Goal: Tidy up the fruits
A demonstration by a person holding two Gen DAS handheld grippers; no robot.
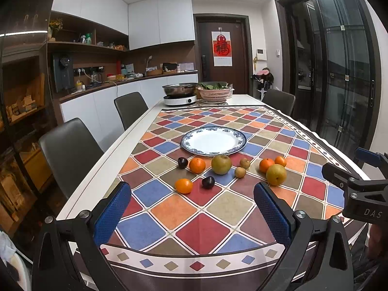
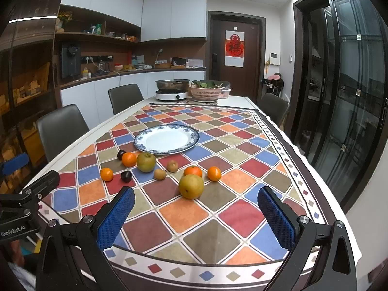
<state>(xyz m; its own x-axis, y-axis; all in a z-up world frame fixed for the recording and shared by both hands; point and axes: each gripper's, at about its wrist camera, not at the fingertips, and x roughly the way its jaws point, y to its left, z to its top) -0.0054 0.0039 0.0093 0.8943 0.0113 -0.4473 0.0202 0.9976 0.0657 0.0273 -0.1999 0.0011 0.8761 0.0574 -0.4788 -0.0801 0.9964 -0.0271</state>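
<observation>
Checkered tablecloth (image 1: 218, 208): scattered fruits (image 1: 221, 164), bare plate (image 1: 213, 141), claws agape.

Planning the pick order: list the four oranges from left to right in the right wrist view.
Orange nearest the left edge → orange beside the dark plum → orange behind the big pear → rightmost orange.

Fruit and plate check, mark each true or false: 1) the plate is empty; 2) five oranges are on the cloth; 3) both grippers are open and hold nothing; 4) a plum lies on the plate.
1) The plate is empty: true.
2) Five oranges: false; four, for instance this orange.
3) Left gripper and right gripper open, holding nothing: true.
4) Plum on the plate: false; both lie on the cloth, for instance this plum.
</observation>
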